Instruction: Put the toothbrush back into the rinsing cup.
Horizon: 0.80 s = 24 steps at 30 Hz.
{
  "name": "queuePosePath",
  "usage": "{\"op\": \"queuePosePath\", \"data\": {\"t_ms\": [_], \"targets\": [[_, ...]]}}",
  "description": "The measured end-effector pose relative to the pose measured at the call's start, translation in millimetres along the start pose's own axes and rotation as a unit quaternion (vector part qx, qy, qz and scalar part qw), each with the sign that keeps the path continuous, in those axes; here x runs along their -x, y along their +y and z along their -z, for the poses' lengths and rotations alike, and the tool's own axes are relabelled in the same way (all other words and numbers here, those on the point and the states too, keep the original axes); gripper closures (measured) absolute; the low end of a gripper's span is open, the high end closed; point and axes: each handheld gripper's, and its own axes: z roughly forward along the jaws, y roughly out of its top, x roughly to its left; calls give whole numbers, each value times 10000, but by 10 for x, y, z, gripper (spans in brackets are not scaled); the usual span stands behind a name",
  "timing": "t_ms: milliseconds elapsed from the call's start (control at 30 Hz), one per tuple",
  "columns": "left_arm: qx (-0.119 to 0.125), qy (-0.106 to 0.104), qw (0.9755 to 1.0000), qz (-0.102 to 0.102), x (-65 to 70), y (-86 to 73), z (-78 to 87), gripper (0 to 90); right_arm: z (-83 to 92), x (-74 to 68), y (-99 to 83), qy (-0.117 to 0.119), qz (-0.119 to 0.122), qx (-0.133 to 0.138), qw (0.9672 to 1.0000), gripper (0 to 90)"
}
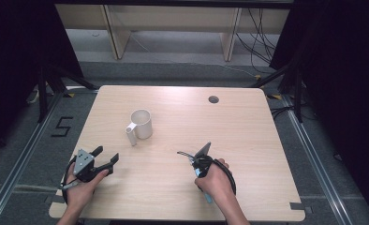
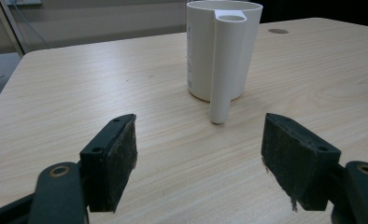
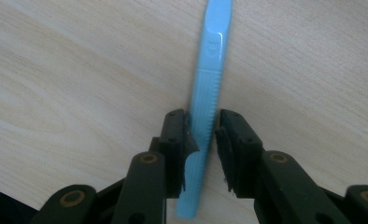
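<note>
we note the right gripper (image 3: 204, 140) first: its two black jaws are pinched on a slim light-blue plastic handle (image 3: 209, 88), pads pressing it from both sides. in the right gripper view the handle runs straight out ahead between the jaws and over the pale wood table (image 3: 70, 70), and a short end sticks back below the pads toward the camera. it has a ribbed edge along one side. what tool it belongs to we cannot tell. in the high view the right gripper (image 1: 197, 157) sits under the person's right hand (image 1: 215, 180), and a blue tip (image 1: 207, 198) shows just behind that hand, toward the near table edge.

the left gripper (image 2: 198, 158) has its jaws spread wide, nothing between the pads (image 2: 124, 154). it hangs low over the table. straight ahead of it, near but apart, stands a white cup (image 2: 223, 49), upright, with a tube-like white handle (image 2: 223, 70) running down its near side to the tabletop. in the high view the left gripper (image 1: 105, 157) is held by the left hand (image 1: 82, 187), and the cup (image 1: 141, 123) is ahead of it and a little toward the right gripper.

beyond the cup, at the far side of the table, we see a small round hole (image 1: 213, 99) in the top. past the table edge are grey floor (image 1: 28, 140) and loose cables (image 1: 260, 35).
</note>
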Motion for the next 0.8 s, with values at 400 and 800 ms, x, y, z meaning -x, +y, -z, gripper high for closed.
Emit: {"op": "queuePosePath", "data": {"t_ms": [400, 800], "targets": [[-5, -3, 10000, 9, -3, 0, 4, 260, -1, -30, 26, -204, -113, -107, 9997, 784], [-20, -1, 10000, 11, -5, 0, 5, 260, -4, -6, -2, -158, -84, 30, 9998, 794]]}}
